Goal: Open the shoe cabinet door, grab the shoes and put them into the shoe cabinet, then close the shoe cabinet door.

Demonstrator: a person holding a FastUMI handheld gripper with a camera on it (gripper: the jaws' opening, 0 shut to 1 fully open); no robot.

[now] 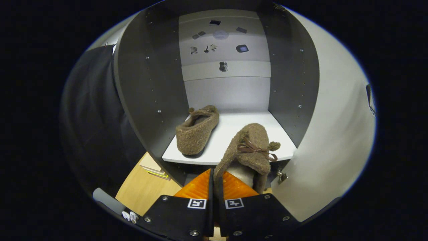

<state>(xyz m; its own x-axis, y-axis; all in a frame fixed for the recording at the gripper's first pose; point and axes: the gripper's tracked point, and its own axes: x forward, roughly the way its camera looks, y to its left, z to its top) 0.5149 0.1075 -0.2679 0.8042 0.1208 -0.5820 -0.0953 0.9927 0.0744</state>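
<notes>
Fuzzy brown wool: we judge the held slipper (pixel 249 150) light and floppy. Our gripper (pixel 217 179) has its jaws pinched on its heel rim, above the shelf (pixel 230 134).

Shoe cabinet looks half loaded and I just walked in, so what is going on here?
A person is loading slippers into the open shoe cabinet with a handheld gripper. Its fingers are shut on the edge of the second slipper, carried at the front of the white shelf, toe and bow pointing into the cabinet. The first slipper already lies on the shelf, left of the held one. The door stands open on the right, not yet closed.
</notes>
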